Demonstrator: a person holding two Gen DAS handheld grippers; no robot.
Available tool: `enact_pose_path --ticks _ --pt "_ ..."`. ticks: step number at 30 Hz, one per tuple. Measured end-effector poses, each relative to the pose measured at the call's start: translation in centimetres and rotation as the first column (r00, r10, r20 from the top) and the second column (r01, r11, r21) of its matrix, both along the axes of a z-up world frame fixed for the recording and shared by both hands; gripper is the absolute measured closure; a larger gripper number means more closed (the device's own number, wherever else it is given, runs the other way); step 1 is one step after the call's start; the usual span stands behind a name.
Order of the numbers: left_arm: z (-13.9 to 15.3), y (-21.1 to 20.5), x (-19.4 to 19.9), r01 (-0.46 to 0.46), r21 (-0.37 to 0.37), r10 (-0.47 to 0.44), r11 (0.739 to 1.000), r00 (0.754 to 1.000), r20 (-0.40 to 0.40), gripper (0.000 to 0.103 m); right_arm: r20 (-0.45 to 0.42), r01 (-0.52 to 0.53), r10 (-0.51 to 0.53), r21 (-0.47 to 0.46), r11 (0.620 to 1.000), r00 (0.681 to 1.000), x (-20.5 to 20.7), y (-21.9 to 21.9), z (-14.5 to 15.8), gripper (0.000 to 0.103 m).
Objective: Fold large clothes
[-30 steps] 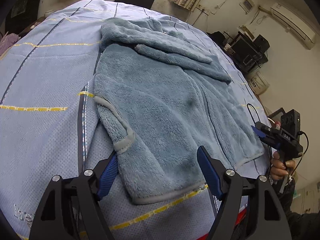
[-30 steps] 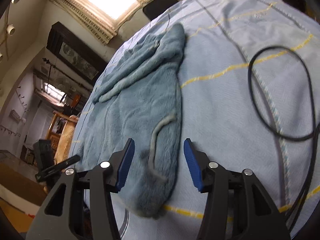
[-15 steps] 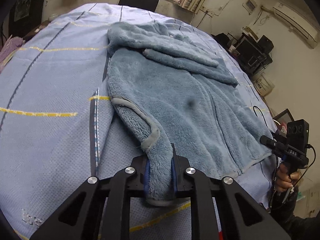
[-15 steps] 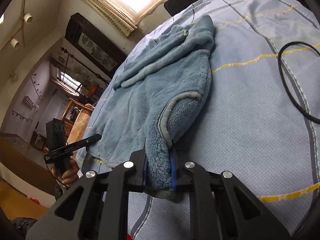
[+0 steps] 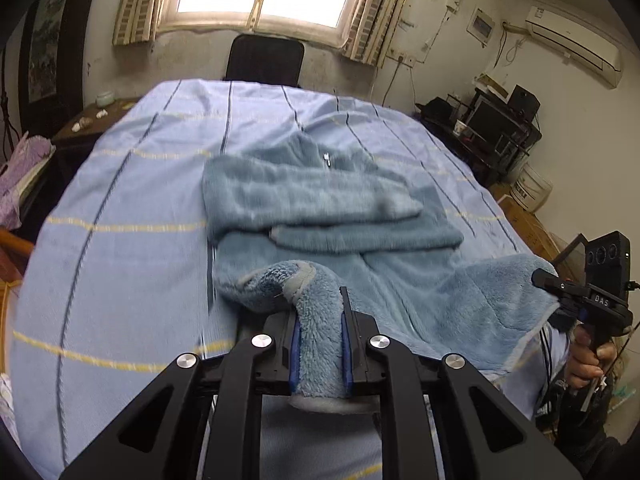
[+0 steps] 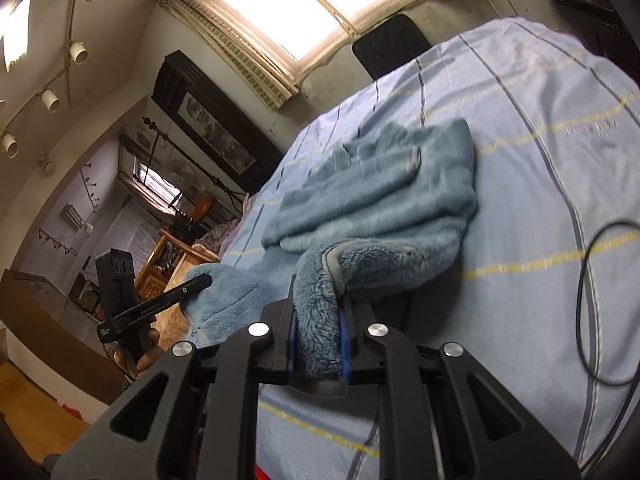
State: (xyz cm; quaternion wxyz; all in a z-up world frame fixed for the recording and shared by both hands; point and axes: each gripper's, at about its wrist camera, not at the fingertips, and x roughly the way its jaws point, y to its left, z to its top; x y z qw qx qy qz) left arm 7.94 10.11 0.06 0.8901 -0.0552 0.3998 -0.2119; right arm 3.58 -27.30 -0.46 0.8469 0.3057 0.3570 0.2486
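Fleece jacket (image 5: 340, 236) hem hides inside left gripper (image 5: 320, 344) and right gripper (image 6: 318, 340).

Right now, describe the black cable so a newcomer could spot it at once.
Start at the bed with the pale blue sheet lined in dark and yellow stripes. Right of the fluffy blue jacket, near the sheet's right edge, lies the black cable, bent into an open loop. It is the only thin dark thing lying on the sheet, apart from the jacket that the right gripper clamps.
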Motion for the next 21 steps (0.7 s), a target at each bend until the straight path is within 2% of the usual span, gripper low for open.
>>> enact_pose_path --ticks 7,12,16,21 --pt "3.5 -0.4 4.6 -0.045 0.01 0.044 0.999 0.996 0.073 0.088 0.0 0.071 -0.071 0.034 0.997 0.997 6.6 -0.4 2.3 0.089" --pt "4.5 -0.4 9.2 -0.105 0.012 0.104 0.994 0.992 0.078 0.088 -0.015 0.133 -0.132 0.037 0.99 0.991 11.9 -0.8 2.5 0.089" --pt "3.6 -0.6 13.3 -0.157 0.035 0.155 0.987 0.987 0.05 0.088 -0.067 0.202 -0.199 0.04 0.979 0.978 16.6 -1.4 0.8 0.089" --pt "0.0 -1.2 19.1 -0.203 0.072 0.206 0.976 0.978 -0.025 0.088 -0.155 0.245 -0.237 0.028 0.969 0.959 21.2 -1.9 -3.3 0.089"
